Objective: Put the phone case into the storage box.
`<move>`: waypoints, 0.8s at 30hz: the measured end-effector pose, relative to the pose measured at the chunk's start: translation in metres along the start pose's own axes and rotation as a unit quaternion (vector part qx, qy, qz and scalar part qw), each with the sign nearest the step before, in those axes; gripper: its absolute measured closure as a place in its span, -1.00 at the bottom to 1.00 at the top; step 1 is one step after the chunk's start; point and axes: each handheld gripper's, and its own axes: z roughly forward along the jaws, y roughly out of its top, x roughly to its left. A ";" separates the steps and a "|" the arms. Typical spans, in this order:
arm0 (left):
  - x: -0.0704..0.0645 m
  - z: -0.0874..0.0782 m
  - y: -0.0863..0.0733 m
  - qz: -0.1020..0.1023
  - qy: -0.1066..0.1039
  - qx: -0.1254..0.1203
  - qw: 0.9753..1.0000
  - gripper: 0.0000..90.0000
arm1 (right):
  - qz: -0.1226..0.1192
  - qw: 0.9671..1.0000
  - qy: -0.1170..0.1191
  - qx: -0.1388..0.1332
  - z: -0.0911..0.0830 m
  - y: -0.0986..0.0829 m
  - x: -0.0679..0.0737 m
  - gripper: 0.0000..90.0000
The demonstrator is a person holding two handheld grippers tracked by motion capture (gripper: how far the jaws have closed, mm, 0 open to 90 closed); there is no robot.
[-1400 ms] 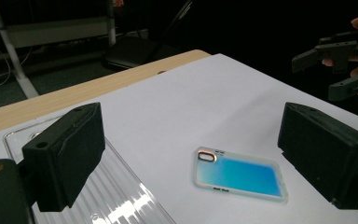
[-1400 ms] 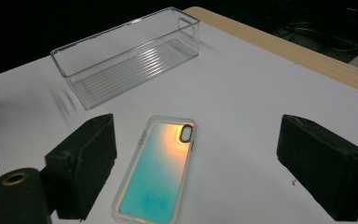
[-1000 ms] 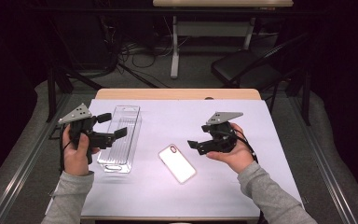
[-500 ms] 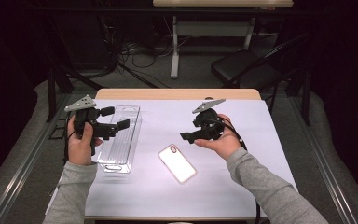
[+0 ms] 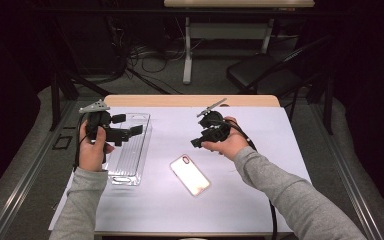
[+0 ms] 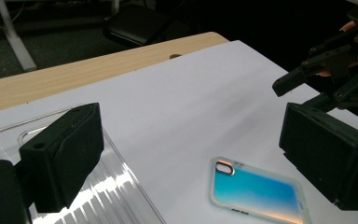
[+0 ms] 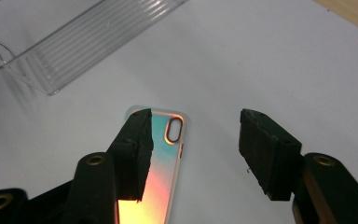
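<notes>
A shiny iridescent phone case (image 5: 190,174) lies flat on the white table cover, also seen in the left gripper view (image 6: 256,193) and the right gripper view (image 7: 156,163). A clear ribbed plastic tray (image 5: 129,148) lies to its left. My left gripper (image 5: 129,132) hovers over the tray with its jaws open and empty. My right gripper (image 5: 198,140) is held above and behind the phone case, tilted down toward it, open and empty. In the right gripper view the case sits below the gap between the jaws (image 7: 193,140).
The white cover (image 5: 260,165) spans most of the wooden table (image 5: 190,101). A dark chair (image 5: 260,72) and cables on the floor lie beyond the far edge. A cable trails from each gripper.
Both grippers have moved forward, away from the person. The right gripper has tilted its jaws down toward the phone case. The left has shifted over the tray.
</notes>
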 end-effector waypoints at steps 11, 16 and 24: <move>0.002 0.010 -0.007 -0.006 0.007 0.008 1.000 -0.90 | 0.013 0.999 -0.012 0.029 0.016 -0.002 -0.007 0.07; -0.001 0.008 -0.006 -0.003 0.006 0.003 1.000 -0.90 | 0.025 0.999 -0.004 0.046 0.024 -0.001 -0.008 0.12; -0.002 -0.001 -0.006 -0.014 -0.008 -0.017 1.000 -0.90 | 0.035 0.995 -0.007 0.098 0.041 -0.002 -0.006 0.19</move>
